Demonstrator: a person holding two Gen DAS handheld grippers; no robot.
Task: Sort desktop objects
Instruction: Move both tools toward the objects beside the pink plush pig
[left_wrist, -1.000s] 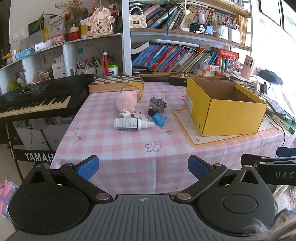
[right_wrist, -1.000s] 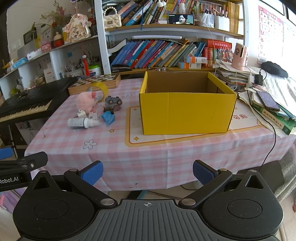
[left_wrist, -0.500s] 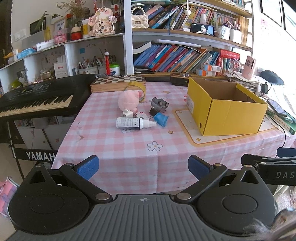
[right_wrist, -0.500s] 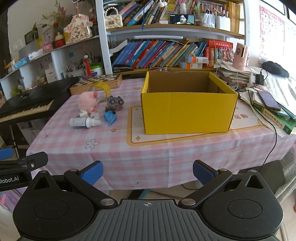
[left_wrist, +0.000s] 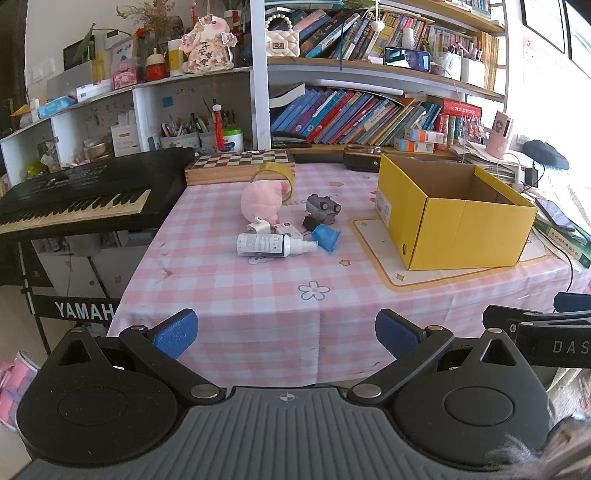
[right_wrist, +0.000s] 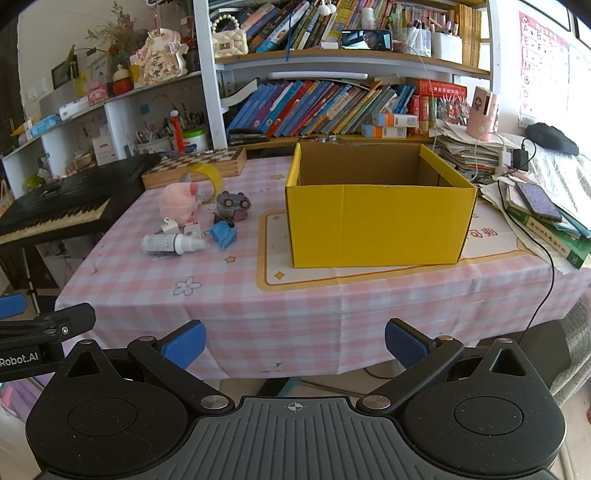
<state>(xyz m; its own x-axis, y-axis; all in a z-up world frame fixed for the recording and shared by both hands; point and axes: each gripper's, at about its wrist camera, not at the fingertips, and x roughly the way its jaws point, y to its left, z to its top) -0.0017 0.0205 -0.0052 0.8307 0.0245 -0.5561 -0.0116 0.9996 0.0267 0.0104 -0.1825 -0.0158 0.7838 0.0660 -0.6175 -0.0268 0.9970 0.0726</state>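
Table covered in pink-and-white checked cloth with printed flowers and stars. Right half: open yellow cardboard box, empty inside as far as visible, sitting on a cream placemat with orange border. Left of box, a tight cluster: pink plush toy, clear roll of yellowish tape upright behind it, grey toy car, small white-and-red carton, white spray bottle lying on its side, blue crumpled packet just beside the nozzle. Far edge: wooden chessboard box. Right edge: stacked books and papers, black cable trailing over the side.
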